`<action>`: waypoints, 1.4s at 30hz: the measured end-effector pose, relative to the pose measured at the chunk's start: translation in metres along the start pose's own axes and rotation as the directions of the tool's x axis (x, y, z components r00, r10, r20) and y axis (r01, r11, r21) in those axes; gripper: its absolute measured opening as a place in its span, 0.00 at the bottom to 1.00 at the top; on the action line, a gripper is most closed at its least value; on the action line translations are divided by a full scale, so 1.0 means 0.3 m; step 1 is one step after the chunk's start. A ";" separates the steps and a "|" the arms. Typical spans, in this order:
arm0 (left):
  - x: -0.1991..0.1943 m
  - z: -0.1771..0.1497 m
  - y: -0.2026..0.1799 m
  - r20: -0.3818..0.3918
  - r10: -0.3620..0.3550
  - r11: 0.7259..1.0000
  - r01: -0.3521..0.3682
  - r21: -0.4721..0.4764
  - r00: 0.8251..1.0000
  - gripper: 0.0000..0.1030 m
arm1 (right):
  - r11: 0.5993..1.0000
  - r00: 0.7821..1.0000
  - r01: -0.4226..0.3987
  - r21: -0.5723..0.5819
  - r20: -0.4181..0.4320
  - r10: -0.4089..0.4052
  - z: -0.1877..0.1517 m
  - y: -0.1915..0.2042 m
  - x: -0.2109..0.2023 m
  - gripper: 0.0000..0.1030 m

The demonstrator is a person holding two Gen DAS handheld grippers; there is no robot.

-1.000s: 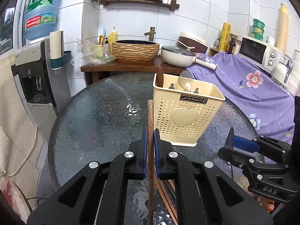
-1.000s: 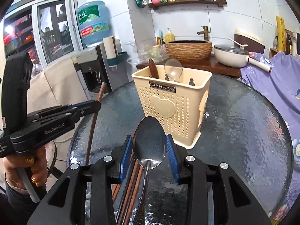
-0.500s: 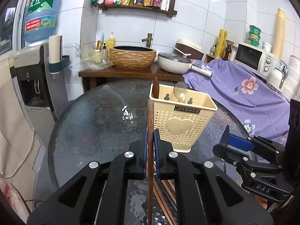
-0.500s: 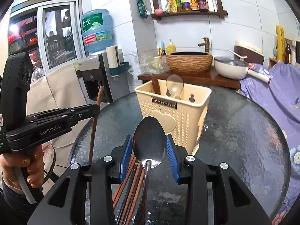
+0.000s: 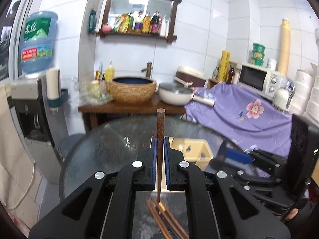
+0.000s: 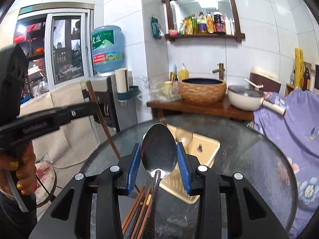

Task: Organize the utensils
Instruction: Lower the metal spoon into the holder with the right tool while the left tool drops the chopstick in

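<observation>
1. Left gripper (image 5: 159, 153): blue-padded jaws clamped on a single dark brown wooden chopstick (image 5: 160, 131), held upright; blunt end sticks up above the pads, thin tip hangs below them, clear of the glass.
2. Right gripper (image 6: 159, 157): jaws partway apart w/ blue pads pressing both edges of the bowl of a shiny metal spoon (image 6: 159, 153); bowl faces the cam, handle runs down toward the bottom of the right wrist view.
3. Beige perforated plastic utensil caddy (image 6: 201, 149) stands on the round dark textured-glass table (image 6: 249, 159), just beyond both grippers, mostly hidden behind them in each view; a spoon-like shape (image 6: 182, 136) sits in its rear section, blurred.
4. Loose bundle of brown wooden chopsticks (image 5: 165, 219) lies on the glass under the grippers, one w/ a gold band.
5. Left hand (image 6: 18, 171) w/ gold-painted nails grips the left tool's handle, seen at the left edge of the right wrist view.
6. Bkgd: woven-look basin (image 6: 202, 89) & white lidded pan (image 6: 244, 98) on a wooden counter; purple floral cloth (image 5: 249, 113) at right.
</observation>
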State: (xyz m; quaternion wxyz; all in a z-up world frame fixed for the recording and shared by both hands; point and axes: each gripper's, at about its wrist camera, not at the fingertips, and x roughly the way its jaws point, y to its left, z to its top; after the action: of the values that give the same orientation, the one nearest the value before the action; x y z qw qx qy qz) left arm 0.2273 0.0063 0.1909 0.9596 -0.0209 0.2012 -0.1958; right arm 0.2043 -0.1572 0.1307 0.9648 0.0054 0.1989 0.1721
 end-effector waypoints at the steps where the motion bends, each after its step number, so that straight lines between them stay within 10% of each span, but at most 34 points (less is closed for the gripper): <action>1: -0.008 0.024 -0.004 0.011 -0.010 1.000 0.010 0.003 1.000 0.07 | 1.000 1.000 -0.004 0.003 0.004 0.004 0.023 -0.005 0.003 0.34; 17: 0.122 0.348 -0.078 0.116 0.011 1.000 -0.014 0.019 0.993 0.07 | 0.991 0.968 0.136 -0.019 0.215 -0.129 0.293 -0.095 0.136 0.34; 42: 0.395 -0.034 -0.012 -0.121 0.014 0.999 -0.017 -0.027 0.993 0.07 | 0.983 0.982 0.181 -0.004 -0.050 -0.181 -0.045 -0.159 0.292 0.34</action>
State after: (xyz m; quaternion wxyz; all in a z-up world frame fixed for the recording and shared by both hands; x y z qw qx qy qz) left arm 0.3218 -0.0421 0.1373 0.9468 -0.0210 0.2616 -0.1865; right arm 0.2902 -0.1736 0.0811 0.9712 -0.0169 0.2225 0.0838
